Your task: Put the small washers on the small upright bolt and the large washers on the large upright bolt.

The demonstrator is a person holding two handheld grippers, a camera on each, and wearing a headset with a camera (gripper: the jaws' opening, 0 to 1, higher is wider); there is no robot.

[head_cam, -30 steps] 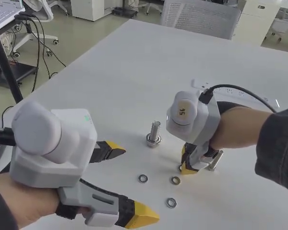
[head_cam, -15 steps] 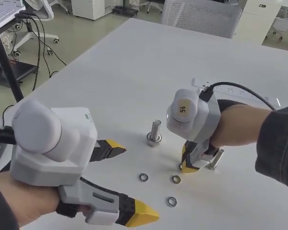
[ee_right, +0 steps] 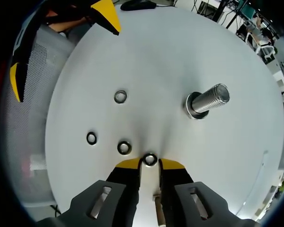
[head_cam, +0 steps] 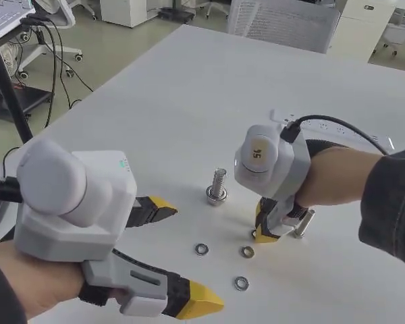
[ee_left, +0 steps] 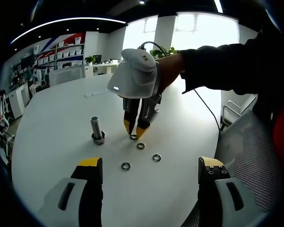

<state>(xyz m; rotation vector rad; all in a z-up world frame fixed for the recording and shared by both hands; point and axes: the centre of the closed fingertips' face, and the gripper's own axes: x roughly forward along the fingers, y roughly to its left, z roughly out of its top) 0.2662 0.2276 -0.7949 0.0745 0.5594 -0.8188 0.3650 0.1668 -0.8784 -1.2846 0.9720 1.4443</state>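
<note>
A large silver threaded bolt (head_cam: 217,183) is standing upright on the white counter (head_cam: 189,101), with a wider metal ring sitting around its foot. Three small silver ring washers are lying flat on the person's side of it: the left washer (head_cam: 202,250), the middle washer (head_cam: 248,252) and the nearest washer (head_cam: 241,283). A fourth washer (ee_right: 150,159) is lying right of the bolt, at the right gripper's (ee_right: 150,163) jaw tips. Beyond it a small silver bolt (head_cam: 302,224) is leaning, partly hidden.

white table (head_cam: 189,88), mesh office chair (head_cam: 283,23) behind, grey floor (head_cam: 108,50), trailing black cables (head_cam: 57,54)
</note>
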